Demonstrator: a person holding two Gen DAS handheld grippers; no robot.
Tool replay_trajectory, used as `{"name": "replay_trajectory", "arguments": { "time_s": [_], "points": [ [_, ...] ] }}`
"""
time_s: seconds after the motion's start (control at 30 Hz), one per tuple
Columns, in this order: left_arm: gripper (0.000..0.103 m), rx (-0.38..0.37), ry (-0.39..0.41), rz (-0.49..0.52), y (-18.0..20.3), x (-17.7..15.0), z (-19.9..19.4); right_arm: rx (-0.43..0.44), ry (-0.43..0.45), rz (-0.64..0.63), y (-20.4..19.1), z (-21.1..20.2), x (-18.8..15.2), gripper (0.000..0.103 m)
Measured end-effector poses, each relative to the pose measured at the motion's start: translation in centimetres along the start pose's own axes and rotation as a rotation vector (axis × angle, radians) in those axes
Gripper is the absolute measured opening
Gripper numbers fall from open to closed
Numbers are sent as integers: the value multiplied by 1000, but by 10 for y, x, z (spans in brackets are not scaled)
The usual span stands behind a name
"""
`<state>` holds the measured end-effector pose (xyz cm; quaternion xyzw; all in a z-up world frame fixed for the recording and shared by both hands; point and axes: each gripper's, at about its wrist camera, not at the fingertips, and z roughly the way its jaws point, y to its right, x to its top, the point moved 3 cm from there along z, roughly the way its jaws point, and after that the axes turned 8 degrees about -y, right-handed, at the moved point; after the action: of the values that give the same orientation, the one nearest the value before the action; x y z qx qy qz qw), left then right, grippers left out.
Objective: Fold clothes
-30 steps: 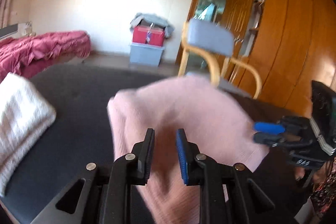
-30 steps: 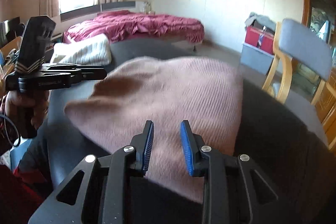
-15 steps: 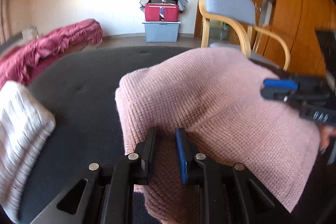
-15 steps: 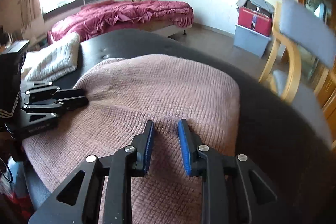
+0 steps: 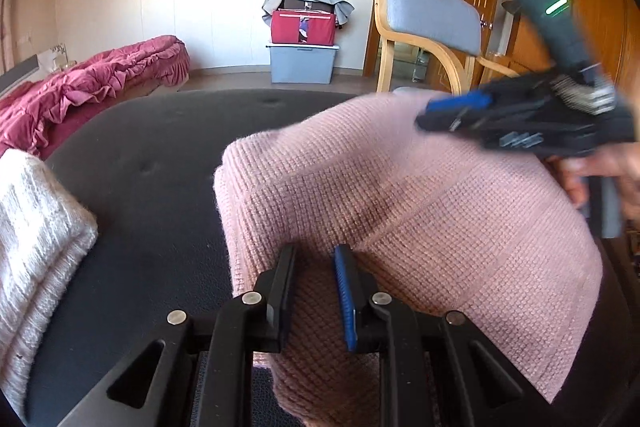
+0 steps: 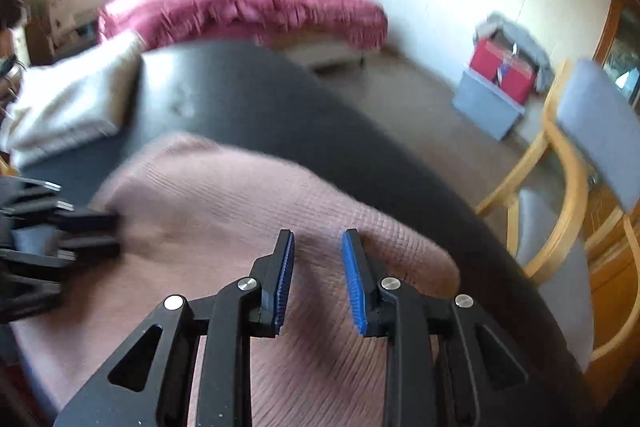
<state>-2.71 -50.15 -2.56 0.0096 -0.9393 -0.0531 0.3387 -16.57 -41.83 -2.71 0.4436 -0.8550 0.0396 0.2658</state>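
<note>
The left gripper (image 5: 314, 251) pointed steeply down at the near edge of the pink knit sweater (image 5: 420, 211), its fingers closed on a raised fold of the knit that filled the gap between them. The right gripper (image 5: 444, 115) hung above the sweater's far right part, held by a hand (image 5: 600, 171) that the frame edge cut off. Its fingers stood apart with nothing between them, and the sweater lay below them.

The right wrist view was blurred, so the sweater's far edge and the left gripper at that view's left border were hard to make out. The left gripper's body hid the sweater's nearest hem.

The sweater lay in a folded heap on the dark padded counter (image 5: 152, 195), its right side close to the counter's edge. A folded white knit (image 5: 36, 223) lay well apart on the left, with bare counter between. A wooden chair (image 5: 432, 11) stood beyond the far right edge.
</note>
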Motion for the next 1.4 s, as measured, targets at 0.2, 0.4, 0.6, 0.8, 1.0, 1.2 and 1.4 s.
{"name": "replay_trajectory", "arguments": {
  "time_s": [0.2, 0.4, 0.6, 0.8, 1.0, 1.2, 1.4],
  "points": [
    [19, 6, 4, 8, 3, 0, 1, 147, 6, 203, 41, 22, -12, 26],
    [19, -4, 7, -1, 1, 2, 1, 107, 201, 185, 20, -66, -49, 29],
    [19, 5, 8, 4, 3, 1, 0, 170, 161, 4, -45, -105, -113, 29],
    [19, -24, 3, -13, 0, 2, 0, 74, 122, -19, -71, -81, -163, 29],
    [20, -179, 33, -143, -21, 4, -35, 192, 187, 112, -54, -106, -162, 30],
    [23, -351, -51, -310, -51, 8, -44, 277, 250, 335, -8, -120, -167, 59],
    [23, -420, -223, -453, -62, -1, -11, 402, 111, 544, 31, -83, -172, 60]
  ]
}}
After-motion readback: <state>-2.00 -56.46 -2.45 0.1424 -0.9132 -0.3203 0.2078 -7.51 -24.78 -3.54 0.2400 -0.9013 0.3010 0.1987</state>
